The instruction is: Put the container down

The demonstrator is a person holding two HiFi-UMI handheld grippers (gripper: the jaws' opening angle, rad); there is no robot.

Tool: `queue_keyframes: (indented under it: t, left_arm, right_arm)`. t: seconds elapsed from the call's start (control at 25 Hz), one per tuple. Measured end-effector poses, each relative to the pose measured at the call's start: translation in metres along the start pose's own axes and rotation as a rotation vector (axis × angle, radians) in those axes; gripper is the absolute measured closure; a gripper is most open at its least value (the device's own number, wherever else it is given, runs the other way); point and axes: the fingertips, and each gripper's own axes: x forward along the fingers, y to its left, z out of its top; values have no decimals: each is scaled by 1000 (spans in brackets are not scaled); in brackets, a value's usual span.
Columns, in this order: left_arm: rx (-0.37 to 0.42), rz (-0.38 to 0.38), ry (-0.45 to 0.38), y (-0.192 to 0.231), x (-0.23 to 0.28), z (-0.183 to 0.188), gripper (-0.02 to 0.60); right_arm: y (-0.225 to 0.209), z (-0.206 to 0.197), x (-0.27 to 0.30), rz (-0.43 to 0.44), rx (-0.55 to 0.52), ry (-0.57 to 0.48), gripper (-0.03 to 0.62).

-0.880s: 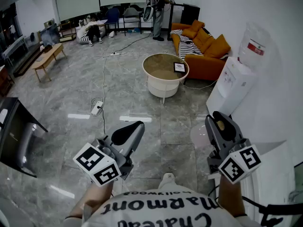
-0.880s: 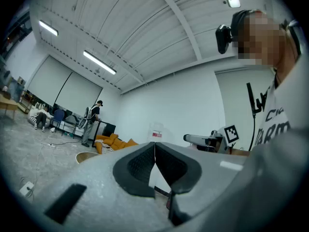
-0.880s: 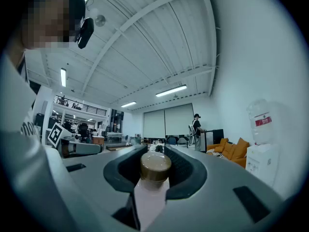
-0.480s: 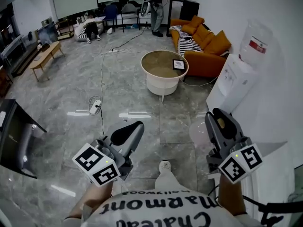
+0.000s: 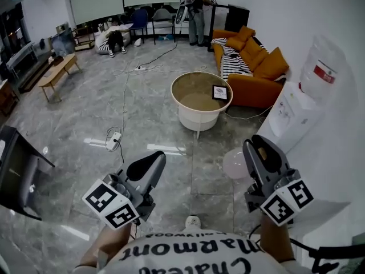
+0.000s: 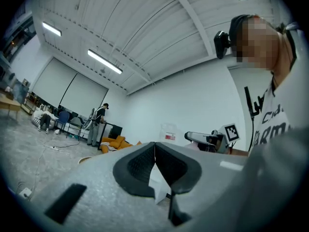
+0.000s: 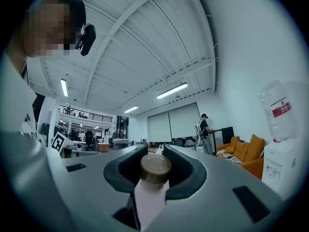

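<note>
The left gripper was held low with its jaws pressed together on nothing, taking no part. To its right, the right gripper pinched the pink container just under its brown cap, the body hanging roughly upright, bottom toward the floor. With the container in that tool, I'd guess the right one alone would lower it bottom-first, the round table standing well ahead.

Light is being mirrored by the glossy, polished stone floor. The smooth, matt pink container, capped in dull bronze, is being pressed by matt black pads of the grey plastic right gripper.
</note>
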Motion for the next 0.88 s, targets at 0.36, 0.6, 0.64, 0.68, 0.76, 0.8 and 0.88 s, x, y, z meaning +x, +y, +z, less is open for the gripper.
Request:
queue_keyframes:
  t: [0.36,0.6,0.64,0.68,0.76,0.8,0.88]
  left_arm:
    - [7,162,-103,56,52,-4,566]
    - [-78,195,22,81,76,-40,566]
    - [-91,197,35,86,83,-43,566]
    - [-101,194,42,91,91,-46,566]
    - [-111,178,44,101,109,-47,566]
    - [-113,168,42,108,118,-47,566]
    - [-113,152,38,125,137,-45,566]
  right_arm:
    - [-83,-29,56,48,9,40,491]
    - [-106,-54,79,73,8,81,491]
    - [-111,-57,82,76,5,90,491]
    - [-116,-61,86,72,8,100,491]
    - [-131,-69,96,51,15,124,491]
    - [-138,-72,102,39,14,136,493]
    - [-152,-77,119,17,6,153,493]
